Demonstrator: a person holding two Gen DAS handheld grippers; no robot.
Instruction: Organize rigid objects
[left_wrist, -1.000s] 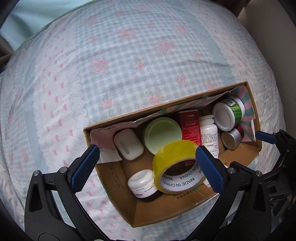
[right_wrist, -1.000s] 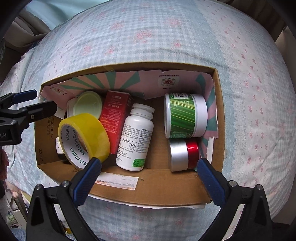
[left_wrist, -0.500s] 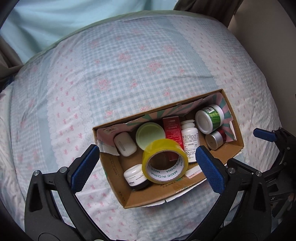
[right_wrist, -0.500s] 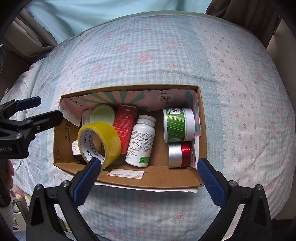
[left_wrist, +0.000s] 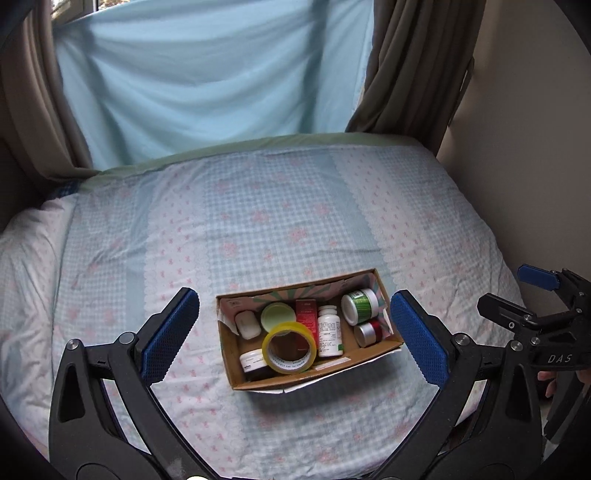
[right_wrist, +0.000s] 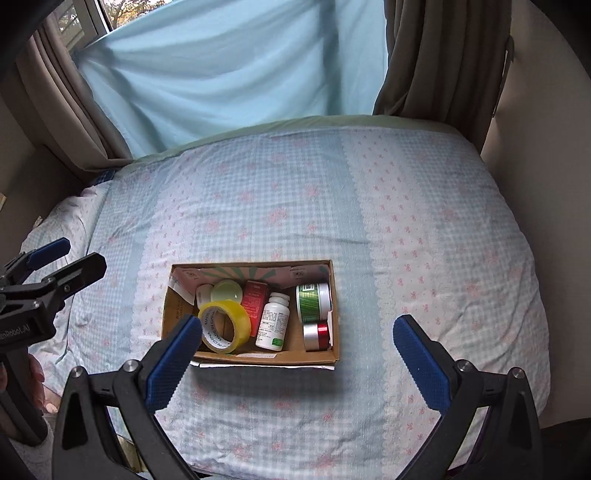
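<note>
My left gripper (left_wrist: 293, 336) and right gripper (right_wrist: 297, 349) both hang with fingers spread wide and nothing between them, well above the bed (right_wrist: 424, 229). Just beyond my fingertips, framed between the left pair and a little left of centre for the right pair, sits the cardboard box (right_wrist: 266, 357), its long axis running side to side across my reach and its open top facing up at me. Inside, nearest me, a yellow tape roll (right_wrist: 224, 325) stands on edge, tilted, beside a small white jar (left_wrist: 252, 361); a white bottle (right_wrist: 273, 320) lies with its cap pointing away from me, next to a red carton (right_wrist: 253, 299). Toward the right end lie a green jar (right_wrist: 313, 302) and a red and silver tin (right_wrist: 317, 335); farther back sit a pale green lid (left_wrist: 277, 314) and a white case (left_wrist: 247, 325). The bedcover around the box shows no loose items, so I judge the gathering done, with nothing obvious left.
</note>
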